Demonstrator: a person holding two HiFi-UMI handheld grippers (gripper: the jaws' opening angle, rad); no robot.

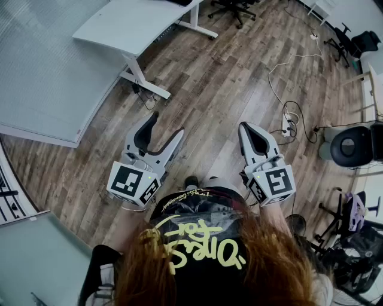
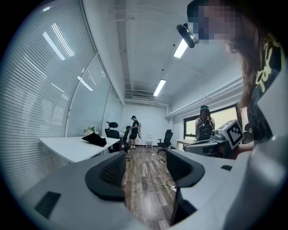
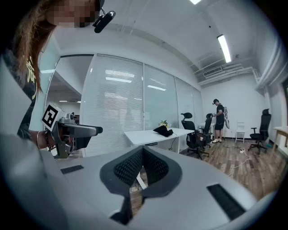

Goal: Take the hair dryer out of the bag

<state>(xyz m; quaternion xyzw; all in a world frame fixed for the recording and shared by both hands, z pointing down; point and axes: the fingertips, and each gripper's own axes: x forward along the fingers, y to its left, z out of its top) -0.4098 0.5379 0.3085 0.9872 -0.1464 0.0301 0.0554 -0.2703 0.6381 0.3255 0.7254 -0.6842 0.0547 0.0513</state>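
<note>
A black bag (image 2: 94, 139) lies far off on a white desk (image 2: 67, 150), with a small plant beside it; the right gripper view shows the same bag (image 3: 163, 131). No hair dryer shows in any view. I hold both grippers level in front of my body, over the wooden floor and well away from the desk. My left gripper (image 1: 166, 124) is open, with only floor between its jaws (image 2: 144, 168). My right gripper (image 1: 246, 128) is shut, its dark pads meeting with nothing between them (image 3: 143, 164).
A white desk (image 1: 137, 27) stands ahead on the left beside a blind-covered glass wall (image 1: 42, 66). A white cable and power strip (image 1: 288, 122) lie on the floor ahead on the right. Office chairs (image 1: 233, 7) and two people (image 2: 134, 130) are farther off. A black round seat (image 1: 353, 146) is at right.
</note>
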